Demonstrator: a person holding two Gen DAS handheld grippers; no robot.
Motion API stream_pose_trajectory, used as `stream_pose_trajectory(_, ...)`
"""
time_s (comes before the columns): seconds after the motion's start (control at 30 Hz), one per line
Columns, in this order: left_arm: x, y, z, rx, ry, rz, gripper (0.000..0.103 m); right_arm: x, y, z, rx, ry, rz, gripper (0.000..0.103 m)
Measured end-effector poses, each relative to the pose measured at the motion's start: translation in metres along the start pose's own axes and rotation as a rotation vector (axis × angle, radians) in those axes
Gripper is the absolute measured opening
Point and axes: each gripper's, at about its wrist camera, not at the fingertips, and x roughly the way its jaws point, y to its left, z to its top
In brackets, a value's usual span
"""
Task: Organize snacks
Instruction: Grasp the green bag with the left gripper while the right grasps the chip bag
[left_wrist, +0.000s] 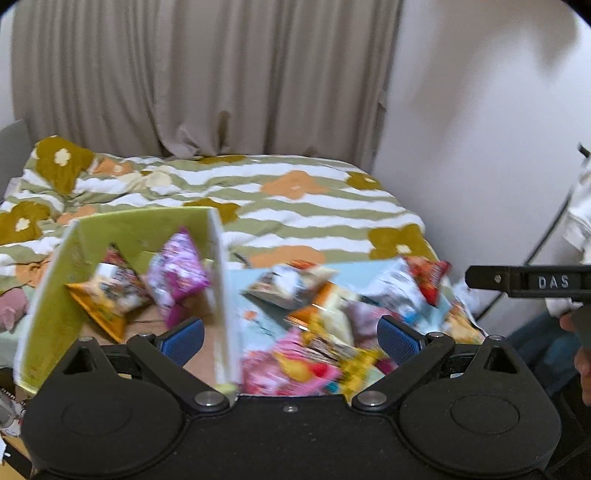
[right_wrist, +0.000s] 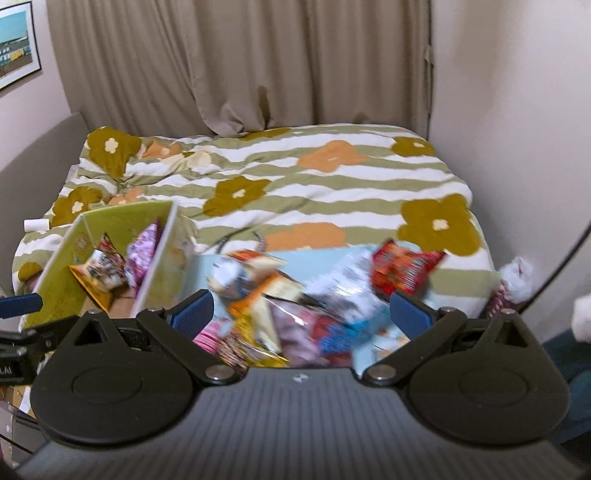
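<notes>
Above the snack pile (right_wrist: 295, 295), both grippers' fingers (left_wrist: 183, 339) (right_wrist: 410, 314) gape wide — holding nothing.

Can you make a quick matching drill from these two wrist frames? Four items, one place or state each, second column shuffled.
Items:
1. pink snack bag
2. red snack bag
3. left gripper
4. green box

Places or states:
A. lies at the pile's far right, on the bed
B. open, nothing between the fingers
C. stands on the bed, left of the loose pile
D. sits inside the box

Pairs: 1-D, 2-A, 3-B, 4-C
</notes>
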Motion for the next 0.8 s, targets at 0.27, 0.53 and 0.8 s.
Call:
stream_pose_trajectory(0.27, 0.031, -0.062, -0.032, 0.066, 0.047, -0.056, 0.101, 0.011, -0.074, -0.030, 0.000, 0.045, -0.015, 0.103)
stream_pose_trajectory(0.53, 0.084, -0.100, -0.071, 0.174, 0.144, -0.068, 0.101, 0.047, -0.106, -0.053, 0.000, 0.071, -0.008, 0.103)
stream_pose_trajectory(0.8, 0.129, -0.126, -0.102, 0.286, 0.198, -0.029, 0.101, 0.083, -0.114, -0.073, -0.011, 0.097, 0.019, 0.103)
